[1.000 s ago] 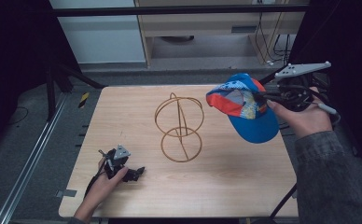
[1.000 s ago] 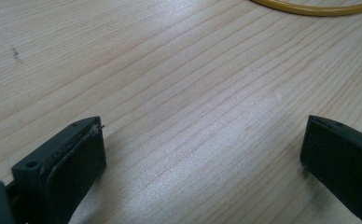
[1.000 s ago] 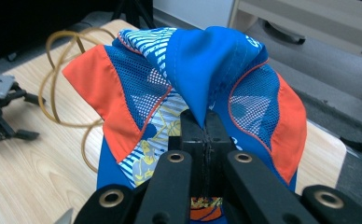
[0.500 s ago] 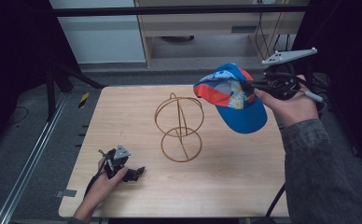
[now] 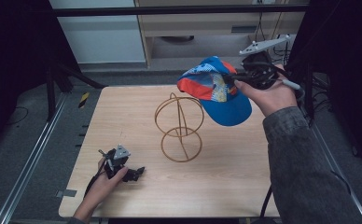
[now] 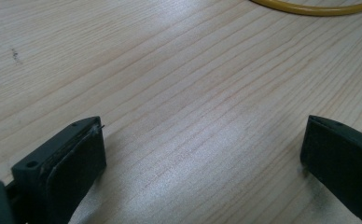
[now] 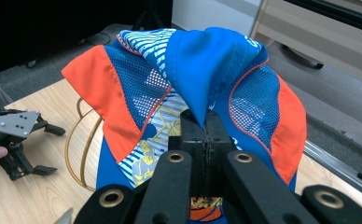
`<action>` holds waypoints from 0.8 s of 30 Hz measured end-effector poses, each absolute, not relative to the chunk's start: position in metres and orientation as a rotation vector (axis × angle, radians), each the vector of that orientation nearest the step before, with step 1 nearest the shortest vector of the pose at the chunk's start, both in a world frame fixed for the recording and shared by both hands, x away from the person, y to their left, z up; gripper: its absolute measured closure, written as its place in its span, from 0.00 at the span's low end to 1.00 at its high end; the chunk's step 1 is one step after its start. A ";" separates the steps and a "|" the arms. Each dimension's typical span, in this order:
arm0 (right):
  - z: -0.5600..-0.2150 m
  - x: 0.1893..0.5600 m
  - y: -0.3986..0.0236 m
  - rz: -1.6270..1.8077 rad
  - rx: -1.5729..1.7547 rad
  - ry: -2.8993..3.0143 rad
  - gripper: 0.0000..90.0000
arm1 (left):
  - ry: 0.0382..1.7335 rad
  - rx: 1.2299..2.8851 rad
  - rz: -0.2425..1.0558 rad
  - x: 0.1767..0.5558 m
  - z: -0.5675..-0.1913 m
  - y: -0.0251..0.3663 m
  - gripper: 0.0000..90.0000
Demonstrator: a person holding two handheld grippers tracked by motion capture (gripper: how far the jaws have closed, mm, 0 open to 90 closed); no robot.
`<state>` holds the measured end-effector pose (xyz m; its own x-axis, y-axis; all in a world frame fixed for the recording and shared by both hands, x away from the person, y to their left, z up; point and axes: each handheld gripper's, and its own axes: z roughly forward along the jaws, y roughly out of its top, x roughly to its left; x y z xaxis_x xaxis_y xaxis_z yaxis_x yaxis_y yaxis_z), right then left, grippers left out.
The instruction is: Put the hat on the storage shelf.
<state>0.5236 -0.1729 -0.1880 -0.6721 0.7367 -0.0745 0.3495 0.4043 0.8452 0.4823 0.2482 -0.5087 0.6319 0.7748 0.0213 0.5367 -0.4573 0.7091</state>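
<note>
Hanging from the right tongs (image 5: 233, 79), the cap (image 5: 216, 91) points its brim down-right.

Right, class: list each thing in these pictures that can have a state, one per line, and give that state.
Cap: held in the air, pinched by its fabric, up beside the stand's top.
Wire stand: upright on the table, bare.
Right gripper: shut on the cap.
Left gripper: open, resting on the table, nothing between its jaws.

High view looks down over the counter (image 5: 244, 186); left gripper view skims its wood closely; both catch the wire stand (image 5: 179, 126).
</note>
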 end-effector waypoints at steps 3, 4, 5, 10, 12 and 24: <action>-0.186 0.530 -0.161 1.171 0.910 2.239 1.00 | 1.019 2.173 0.451 0.482 -0.509 0.248 0.00; -0.186 0.531 -0.158 1.174 0.910 2.240 1.00 | 1.019 2.173 0.451 0.482 -0.509 0.248 0.00; -0.186 0.531 -0.158 1.174 0.910 2.240 1.00 | 1.019 2.173 0.451 0.482 -0.509 0.248 0.00; -0.183 0.538 -0.143 1.180 0.897 2.251 1.00 | 1.018 2.173 0.451 0.482 -0.509 0.248 0.00; -0.182 0.540 -0.138 1.178 0.894 2.260 1.00 | 1.018 2.173 0.450 0.482 -0.509 0.248 0.00; -0.180 0.550 -0.107 1.152 0.847 2.308 1.00 | 1.019 2.173 0.449 0.482 -0.509 0.248 0.00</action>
